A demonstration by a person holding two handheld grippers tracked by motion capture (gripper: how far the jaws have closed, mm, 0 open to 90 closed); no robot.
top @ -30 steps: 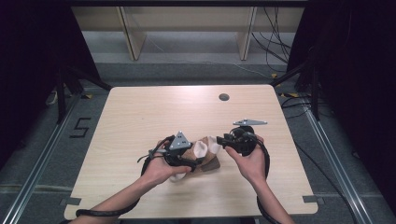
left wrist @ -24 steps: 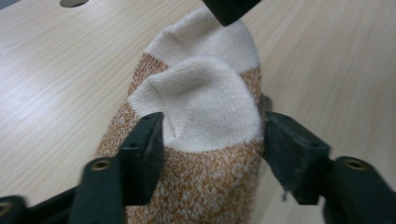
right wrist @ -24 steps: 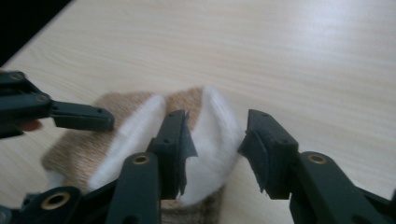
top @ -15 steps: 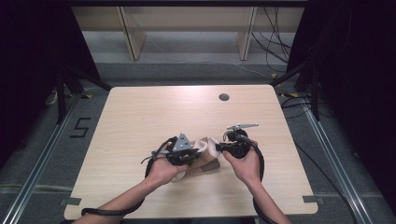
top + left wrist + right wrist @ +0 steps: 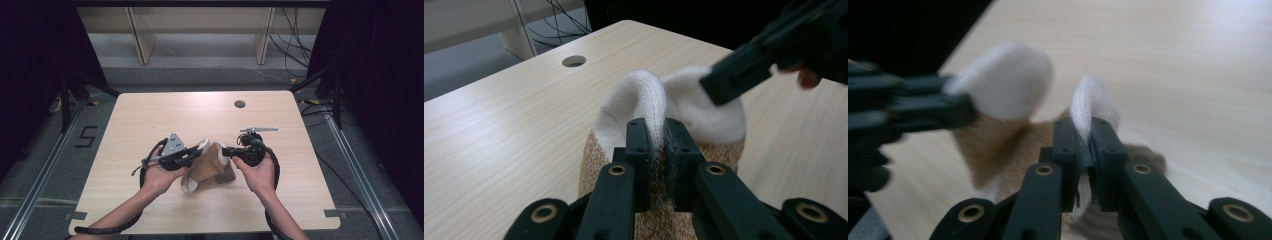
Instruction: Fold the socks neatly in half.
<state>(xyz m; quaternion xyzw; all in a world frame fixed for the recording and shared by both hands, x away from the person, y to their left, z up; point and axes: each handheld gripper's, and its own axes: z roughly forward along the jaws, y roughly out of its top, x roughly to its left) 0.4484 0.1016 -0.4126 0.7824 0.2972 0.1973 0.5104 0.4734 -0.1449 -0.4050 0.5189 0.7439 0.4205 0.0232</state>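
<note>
Table: I see a pale wooden table (image 5: 150, 120); round hole (image 5: 239, 104) near its far edge
On it: brown-and-white sock (image 5: 212, 172) near the near edge

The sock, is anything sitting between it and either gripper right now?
Nothing visible. The left gripper is shut on the white cuff of the brown sock, and the right gripper is shut on the cuff's other side, fabric pinched directly between the fingers of each.

Bare tabletop (image 5: 150, 120) lies open from nine through three o'clock around the sock (image 5: 212, 172); a grommet hole (image 5: 240, 104) sits at one o'clock.
</note>
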